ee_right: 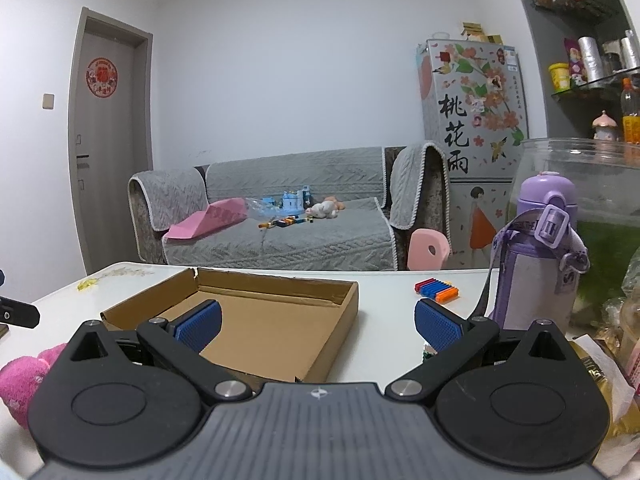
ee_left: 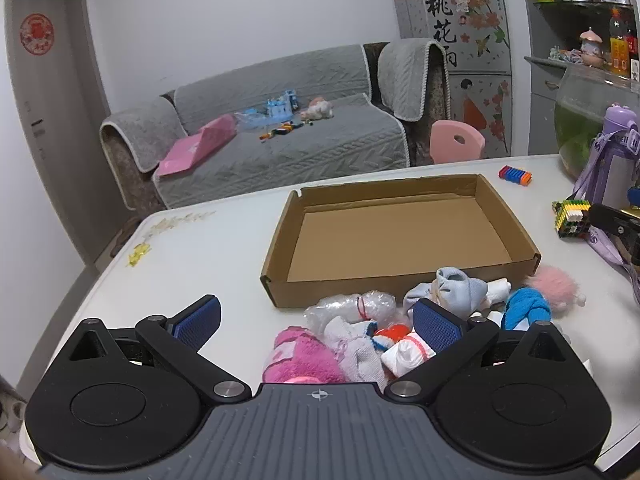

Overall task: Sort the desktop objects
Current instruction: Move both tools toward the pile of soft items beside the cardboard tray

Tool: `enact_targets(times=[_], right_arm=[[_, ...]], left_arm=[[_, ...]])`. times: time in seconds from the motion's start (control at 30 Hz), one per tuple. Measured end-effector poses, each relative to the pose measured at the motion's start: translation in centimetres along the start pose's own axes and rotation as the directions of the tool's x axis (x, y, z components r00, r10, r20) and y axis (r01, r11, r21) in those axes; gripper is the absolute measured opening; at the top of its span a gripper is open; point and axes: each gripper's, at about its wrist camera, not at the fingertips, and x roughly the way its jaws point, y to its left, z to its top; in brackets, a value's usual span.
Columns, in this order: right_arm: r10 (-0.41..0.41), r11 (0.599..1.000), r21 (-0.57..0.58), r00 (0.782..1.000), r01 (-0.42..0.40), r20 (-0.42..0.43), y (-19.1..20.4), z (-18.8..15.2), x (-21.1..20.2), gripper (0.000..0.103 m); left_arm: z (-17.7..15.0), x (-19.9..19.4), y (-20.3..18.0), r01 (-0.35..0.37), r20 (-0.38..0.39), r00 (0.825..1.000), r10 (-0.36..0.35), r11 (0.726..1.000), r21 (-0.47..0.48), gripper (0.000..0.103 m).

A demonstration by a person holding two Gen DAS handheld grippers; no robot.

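A shallow empty cardboard tray (ee_left: pixel 500 216) lies on the white table (ee_left: pixel 208 248); it also shows in the right wrist view (ee_right: pixel 340 320). In front of it is a pile of soft items: a pink plush (ee_left: pixel 300 360), bagged socks (ee_left: pixel 356 308), a grey sock bundle (ee_left: pixel 460 288), a blue cloth (ee_left: pixel 526 308) and a pink pompom (ee_left: pixel 556 286). My left gripper (ee_left: pixel 316 322) is open, just before the pile. My right gripper (ee_right: pixel 318 326) is open and empty over the tray's near right corner. Part of the right gripper shows at the right edge of the left wrist view (ee_left: pixel 616 220).
A striped blue and orange toy (ee_left: pixel 515 174), also in the right wrist view (ee_right: pixel 436 290), lies beyond the tray. A multicoloured block cube (ee_left: pixel 570 218), a purple bottle with strap (ee_right: pixel 532 256) and a glass fish bowl (ee_right: pixel 592 208) stand at the right. A pink chair (ee_left: pixel 456 142) and sofa stand behind.
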Motion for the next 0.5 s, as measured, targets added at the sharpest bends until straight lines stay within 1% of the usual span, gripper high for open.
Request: enact_targets(times=[0.13,0.3,0.43,0.5], right_arm=[[0.010,1.000,-0.007,1.000,-0.010,-0.010,-0.3,-0.3,-0.8,0.103],[0.061,0.995,-0.070,0.997,-0.065,-0.055,0.4,-1.7,-2.7,0.103],[0.113,0.982,-0.134,0.986,-0.130,-0.126,1.9,-3.2,-3.6,0.103],[0.127,0.970,-0.184,0.978,-0.157,-0.165,3.1,-3.9,-3.8,0.103]], left_arm=[[-1.1,-0.3,0.9,-0.008,-0.008,1.000,0.008,1.000,-0.006,0.103],[-3.8,0.0,2.5,-0.014,-0.048,0.999,0.014,1.000,-0.016,0.103],[-5.8,0.5,3.4,0.006,-0.090,0.996,-0.007,1.000,-0.018,0.103],[-6.4,1.0,3.3,0.002,-0.112,0.994,-0.004,1.000,-0.016,0.103]])
